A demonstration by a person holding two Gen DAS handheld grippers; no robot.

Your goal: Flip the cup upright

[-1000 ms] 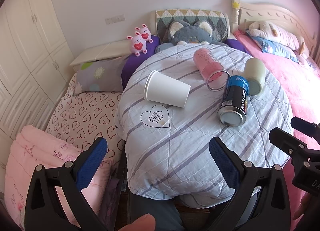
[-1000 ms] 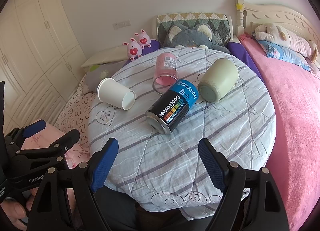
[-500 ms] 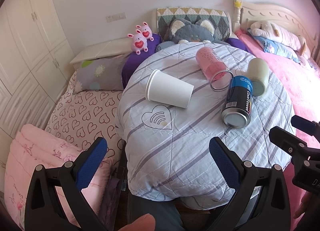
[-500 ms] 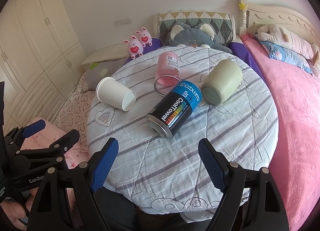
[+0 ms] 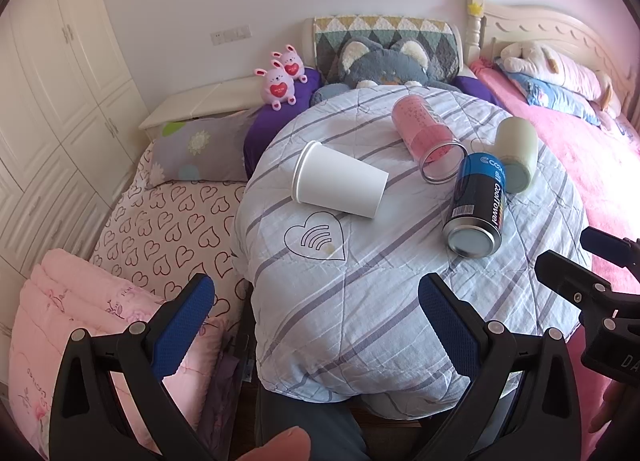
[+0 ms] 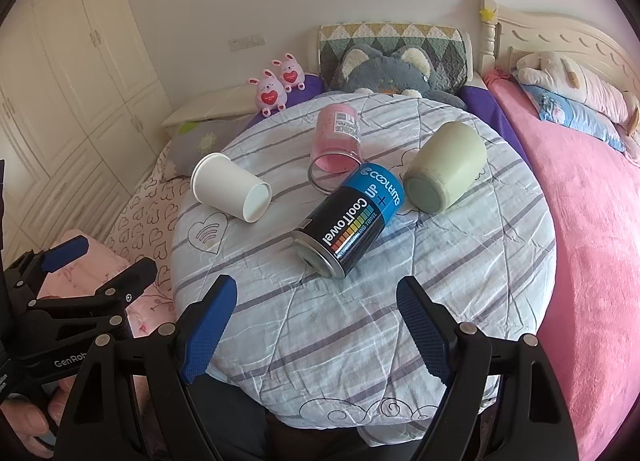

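Several containers lie on their sides on a round table under a striped quilt [image 5: 360,301] [image 6: 400,301]: a white paper cup [image 5: 340,185] [image 6: 230,191], a pink clear cup [image 5: 424,137] [image 6: 336,141], a blue-and-black can [image 5: 478,205] [image 6: 352,221] and a pale green cup [image 5: 516,153] [image 6: 448,173]. My left gripper [image 5: 316,313] is open and empty over the table's near left edge. My right gripper [image 6: 316,313] is open and empty at the near edge, just short of the can. Each gripper shows in the other's view, the left one [image 6: 80,277] and the right one [image 5: 592,265].
A bed with heart-print sheet [image 5: 168,229] and folded pink blanket [image 5: 60,321] lies left of the table. A pink bed [image 6: 592,229] lies to the right. Plush toys [image 5: 280,79] and pillows sit behind. White wardrobes [image 5: 48,101] line the left wall.
Both views have shifted slightly forward and up toward the table. The cups and can have not moved. Both grippers stay open.
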